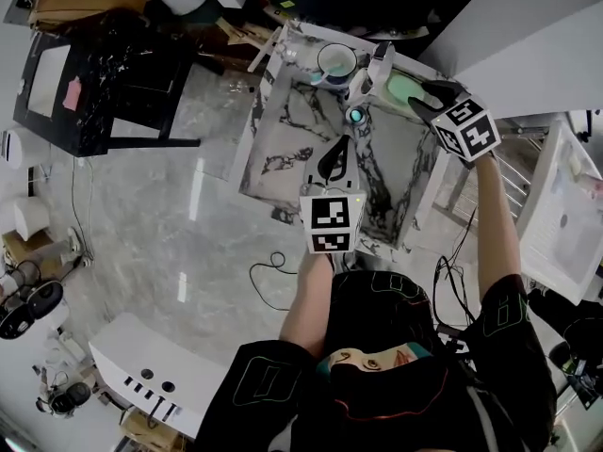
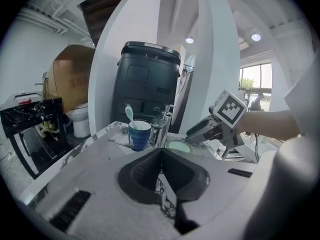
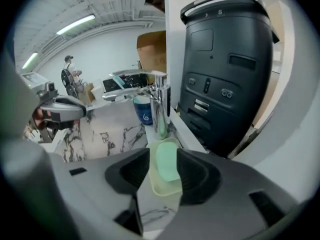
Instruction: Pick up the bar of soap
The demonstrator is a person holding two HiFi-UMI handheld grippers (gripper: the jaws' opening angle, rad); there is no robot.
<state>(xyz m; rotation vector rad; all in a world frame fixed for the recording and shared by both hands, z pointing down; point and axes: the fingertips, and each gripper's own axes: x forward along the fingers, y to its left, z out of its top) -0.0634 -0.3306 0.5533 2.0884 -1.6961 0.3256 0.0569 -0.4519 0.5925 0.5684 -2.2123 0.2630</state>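
risk: the bar of soap (image 3: 166, 163) looks slick, so an off-centre squeeze could pop it out or drag the soap dish (image 3: 165, 189) along
soap: in its dish, just beside the faucet (image 3: 160, 109)
right gripper (image 3: 163, 154): jaws apart, straddling the bar, no grip yet
left gripper (image 2: 161, 151): jaws together, empty

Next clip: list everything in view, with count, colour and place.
bar of soap: one, pale green, in the dish
soap dish: one, pale yellow, on the counter by the faucet
cup: one, blue, beside the faucet, holding a toothbrush
faucet: one, chrome, counter's far edge
counter: one, white marble, black veins
tall unit: one, black, behind the counter
side table: one, black, left of the counter
cardboard box: one, brown, far left
left gripper: grey, shut, empty
right gripper: grey, open, astride the soap
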